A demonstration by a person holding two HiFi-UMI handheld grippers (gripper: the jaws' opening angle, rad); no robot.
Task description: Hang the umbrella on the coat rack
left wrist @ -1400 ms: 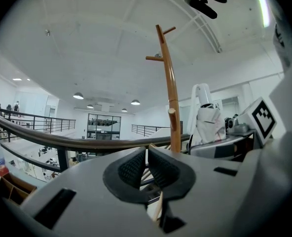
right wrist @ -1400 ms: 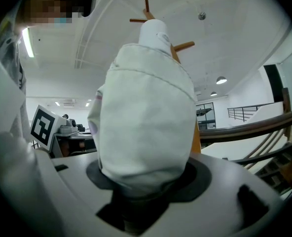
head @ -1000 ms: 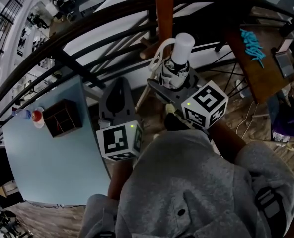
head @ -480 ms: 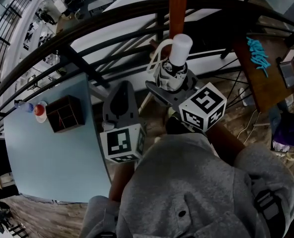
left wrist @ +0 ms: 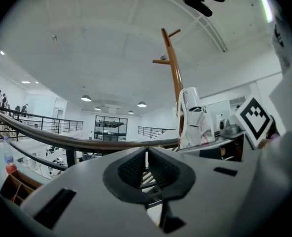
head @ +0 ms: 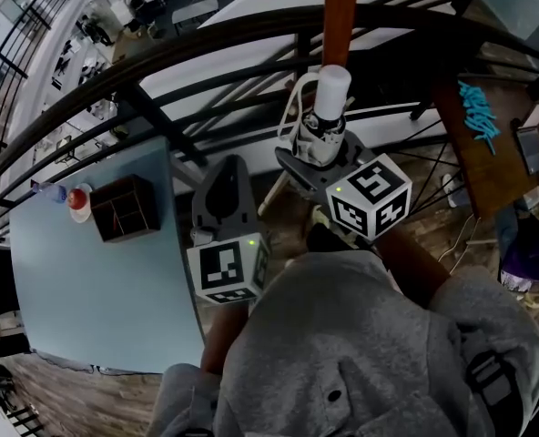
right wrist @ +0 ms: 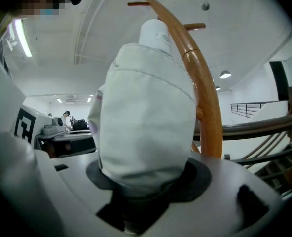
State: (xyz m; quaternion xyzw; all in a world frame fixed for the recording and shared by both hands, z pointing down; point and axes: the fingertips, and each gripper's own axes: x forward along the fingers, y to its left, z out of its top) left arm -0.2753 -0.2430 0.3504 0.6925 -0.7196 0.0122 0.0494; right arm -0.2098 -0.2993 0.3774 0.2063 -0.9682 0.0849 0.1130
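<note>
A dark wooden box with four compartments [head: 124, 209] stands on the pale blue table [head: 87, 289] near its far right corner, with a clear plastic bottle [head: 49, 191] just left of it. A dark metal railing [head: 160, 57] runs beyond the far edge. Right of the table, the left gripper [head: 222, 188] sits beside the right gripper [head: 317, 155]. The right gripper bears a folded white umbrella [head: 324, 116] just before the brown wooden coat rack pole [head: 340, 7].

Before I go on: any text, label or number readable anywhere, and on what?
No readable text anywhere.
Left cube and right cube: black-and-white square markers, no letters.
Teal marks on the desk: too blurred to read.
Umbrella: no print legible.
</note>
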